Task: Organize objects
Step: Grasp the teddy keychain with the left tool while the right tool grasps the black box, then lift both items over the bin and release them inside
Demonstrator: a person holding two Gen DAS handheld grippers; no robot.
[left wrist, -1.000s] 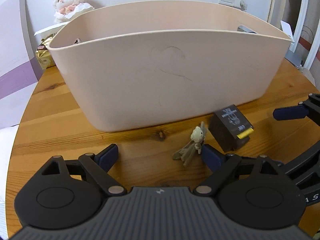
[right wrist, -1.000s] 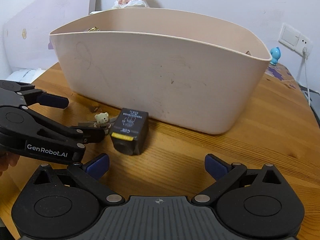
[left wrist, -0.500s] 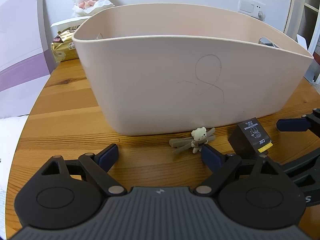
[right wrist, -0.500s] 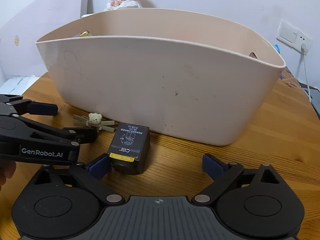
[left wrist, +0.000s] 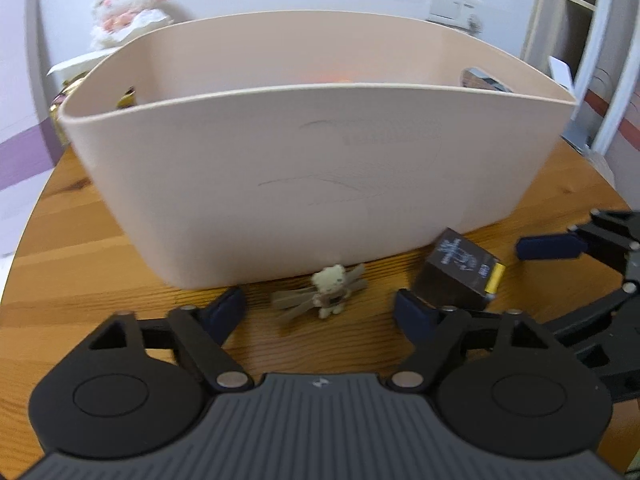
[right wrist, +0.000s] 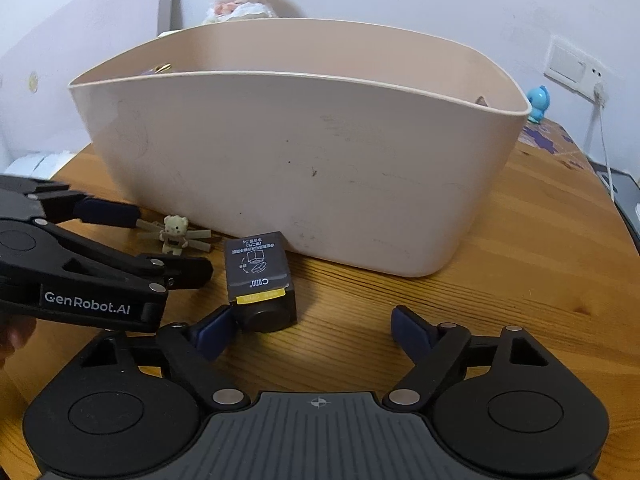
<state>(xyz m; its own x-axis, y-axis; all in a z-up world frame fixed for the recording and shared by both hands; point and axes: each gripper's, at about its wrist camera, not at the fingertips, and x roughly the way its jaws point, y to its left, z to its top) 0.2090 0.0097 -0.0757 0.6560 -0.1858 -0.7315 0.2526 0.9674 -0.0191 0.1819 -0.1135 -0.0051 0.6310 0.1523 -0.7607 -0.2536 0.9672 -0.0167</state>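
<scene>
A small beige bear charm [left wrist: 329,287] with straw-like limbs lies on the wooden table [left wrist: 80,264], just in front of the big beige basket [left wrist: 312,168]. My left gripper [left wrist: 320,310] is open, and the charm sits just ahead of the gap between its fingers. A black box with a yellow label [left wrist: 456,270] stands to the right of it. In the right wrist view the box [right wrist: 260,276] sits by the left finger of my open right gripper [right wrist: 312,332]. The left gripper [right wrist: 172,243] straddles the bear charm [right wrist: 175,226] there. The basket [right wrist: 300,168] fills the background.
A white plush lamb [left wrist: 128,12] sits behind the basket against the wall. A gold packet [left wrist: 60,100] lies at the basket's far left, and a blue figurine [right wrist: 538,102] stands at the far right. A few items peek over the basket rim. The table edge curves close on both sides.
The left gripper has come in over the bear charm, which now lies between its open fingers. The right gripper has closed in on the black box, now at its left finger.
</scene>
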